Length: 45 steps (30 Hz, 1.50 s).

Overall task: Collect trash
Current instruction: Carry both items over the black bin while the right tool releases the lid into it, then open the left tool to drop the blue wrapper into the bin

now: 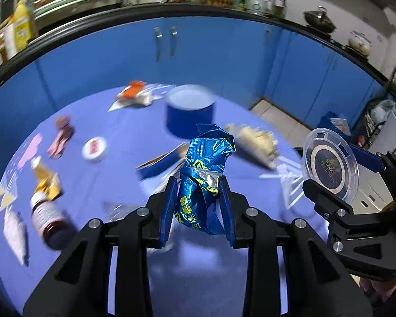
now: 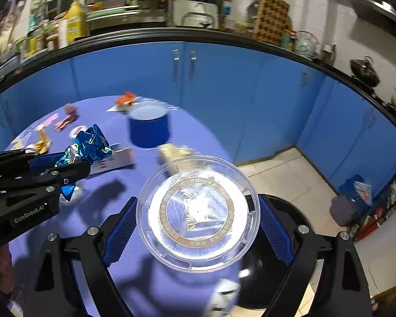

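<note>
The left gripper [image 1: 198, 198] is clamped on a crumpled blue foil wrapper [image 1: 204, 179], held upright above the table's [image 1: 105, 179] middle. The right gripper [image 2: 198, 224] pinches a clear round plastic lid [image 2: 198, 212] between its blue pads, lifted over the table's right edge. Beyond them a blue tin [image 1: 189, 111] stands toward the far edge, with an orange-and-white wrapper [image 1: 133, 96] behind it. A dark bottle [image 1: 48, 216] lies near the left edge, a small white cap [image 1: 94, 148] further in.
</note>
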Each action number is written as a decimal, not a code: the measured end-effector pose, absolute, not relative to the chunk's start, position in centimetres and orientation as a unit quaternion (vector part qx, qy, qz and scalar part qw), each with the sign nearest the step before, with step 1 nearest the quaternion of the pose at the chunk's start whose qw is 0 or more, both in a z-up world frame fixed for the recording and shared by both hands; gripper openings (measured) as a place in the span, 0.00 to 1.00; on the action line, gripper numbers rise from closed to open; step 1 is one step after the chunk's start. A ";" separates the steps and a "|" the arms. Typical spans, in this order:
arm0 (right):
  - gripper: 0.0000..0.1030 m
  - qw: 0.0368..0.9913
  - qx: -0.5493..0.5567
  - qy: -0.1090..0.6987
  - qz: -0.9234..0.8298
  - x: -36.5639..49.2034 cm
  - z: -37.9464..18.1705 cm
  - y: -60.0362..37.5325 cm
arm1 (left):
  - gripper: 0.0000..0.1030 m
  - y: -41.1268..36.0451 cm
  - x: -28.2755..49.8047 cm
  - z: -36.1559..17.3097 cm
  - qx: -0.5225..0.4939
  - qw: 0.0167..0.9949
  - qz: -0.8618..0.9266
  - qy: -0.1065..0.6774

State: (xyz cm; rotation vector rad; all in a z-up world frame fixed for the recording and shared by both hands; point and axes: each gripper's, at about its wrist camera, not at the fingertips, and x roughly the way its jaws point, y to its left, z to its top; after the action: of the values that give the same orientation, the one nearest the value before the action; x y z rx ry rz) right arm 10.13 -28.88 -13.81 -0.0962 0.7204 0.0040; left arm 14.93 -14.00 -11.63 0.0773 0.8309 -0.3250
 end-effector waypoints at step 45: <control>0.93 0.919 0.010 0.360 -0.162 9.3 -16.0 -44.7 | 0.32 -33.9 19.5 -9.4 0.098 0.877 -0.273 0.383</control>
State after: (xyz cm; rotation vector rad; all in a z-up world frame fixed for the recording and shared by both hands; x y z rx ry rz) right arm 9.35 -44.71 -16.03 0.0206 0.7395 -0.3339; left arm 19.51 -33.90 -9.42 0.2042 0.7997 -0.5696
